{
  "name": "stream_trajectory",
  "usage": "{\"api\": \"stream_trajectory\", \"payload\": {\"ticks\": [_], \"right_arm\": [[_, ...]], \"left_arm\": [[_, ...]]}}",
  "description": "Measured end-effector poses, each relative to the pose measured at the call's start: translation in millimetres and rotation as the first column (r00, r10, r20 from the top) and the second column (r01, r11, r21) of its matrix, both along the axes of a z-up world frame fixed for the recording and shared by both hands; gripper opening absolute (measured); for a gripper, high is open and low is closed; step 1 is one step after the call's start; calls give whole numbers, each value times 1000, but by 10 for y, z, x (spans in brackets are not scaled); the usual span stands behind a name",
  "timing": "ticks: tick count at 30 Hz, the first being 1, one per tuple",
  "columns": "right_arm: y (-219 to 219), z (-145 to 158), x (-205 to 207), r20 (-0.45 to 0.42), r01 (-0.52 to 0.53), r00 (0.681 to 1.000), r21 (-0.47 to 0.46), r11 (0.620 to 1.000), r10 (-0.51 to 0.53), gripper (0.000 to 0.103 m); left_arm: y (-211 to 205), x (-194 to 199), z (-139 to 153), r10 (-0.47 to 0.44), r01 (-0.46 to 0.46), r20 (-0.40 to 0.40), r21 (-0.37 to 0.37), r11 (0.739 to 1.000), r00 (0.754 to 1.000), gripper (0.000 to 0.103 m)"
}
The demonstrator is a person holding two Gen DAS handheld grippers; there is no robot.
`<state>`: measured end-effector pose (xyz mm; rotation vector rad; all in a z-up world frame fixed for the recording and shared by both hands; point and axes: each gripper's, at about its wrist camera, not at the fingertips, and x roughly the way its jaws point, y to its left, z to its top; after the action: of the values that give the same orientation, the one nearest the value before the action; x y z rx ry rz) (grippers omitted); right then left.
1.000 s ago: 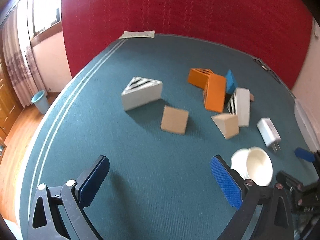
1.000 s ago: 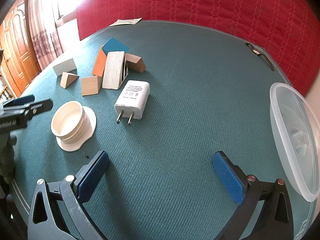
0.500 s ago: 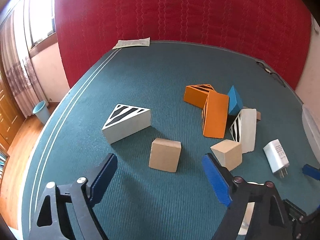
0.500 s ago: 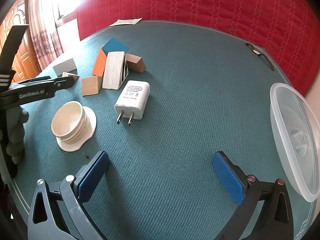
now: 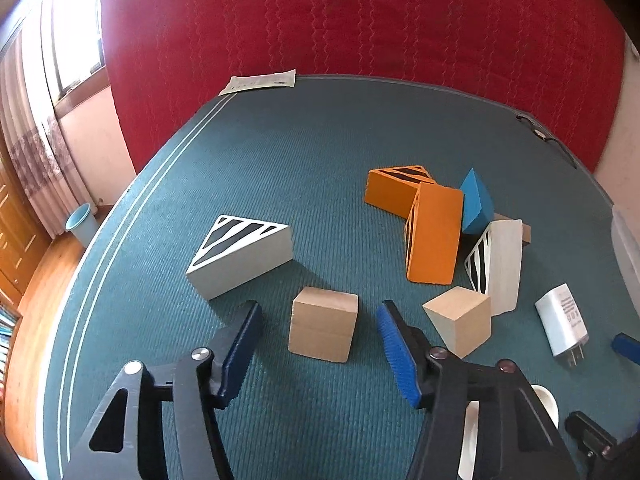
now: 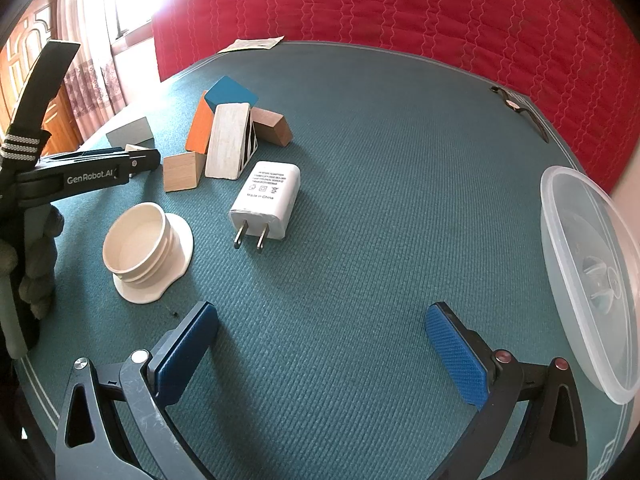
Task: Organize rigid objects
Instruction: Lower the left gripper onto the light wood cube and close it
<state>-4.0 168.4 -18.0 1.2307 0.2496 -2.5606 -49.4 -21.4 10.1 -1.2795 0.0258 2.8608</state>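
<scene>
My left gripper (image 5: 318,330) is open, its blue pads on either side of a plain wooden block (image 5: 323,329) on the green table, not touching it. A white striped wedge (image 5: 240,253) lies to the left, a wooden wedge (image 5: 460,320) to the right. Beyond stand orange blocks (image 5: 432,232), a blue block (image 5: 476,202) and a white striped block (image 5: 498,264). My right gripper (image 6: 320,344) is open and empty, low over bare table. A white charger (image 6: 267,200) and a cream cap (image 6: 140,246) lie ahead of it; the left gripper (image 6: 100,172) shows at left.
A clear plastic container (image 6: 592,272) sits at the table's right edge. A paper sheet (image 5: 260,80) lies at the far edge, a black cable (image 6: 520,110) at the far right. A red wall backs the table. A blue bin (image 5: 82,222) stands on the floor at left.
My left gripper has moved forward and down over the table until its jaws straddle the plain wooden block, and has narrowed somewhat. The right gripper has stayed still.
</scene>
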Motion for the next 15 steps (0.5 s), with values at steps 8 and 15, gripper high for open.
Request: {"api": "stream_trajectory", "payload": {"ticks": [8,15], "right_arm": [[-6,-3,13,0,-1,1000,-1,1000,1,103],[0,-6,20,0,-1,1000,-1,1000,1,103]], "left_arm": [[-4,21,8,6,-6,-6,9,1000,1000,51],[-3,38,18,13,-13,-9,7,1000,1000,46]]}}
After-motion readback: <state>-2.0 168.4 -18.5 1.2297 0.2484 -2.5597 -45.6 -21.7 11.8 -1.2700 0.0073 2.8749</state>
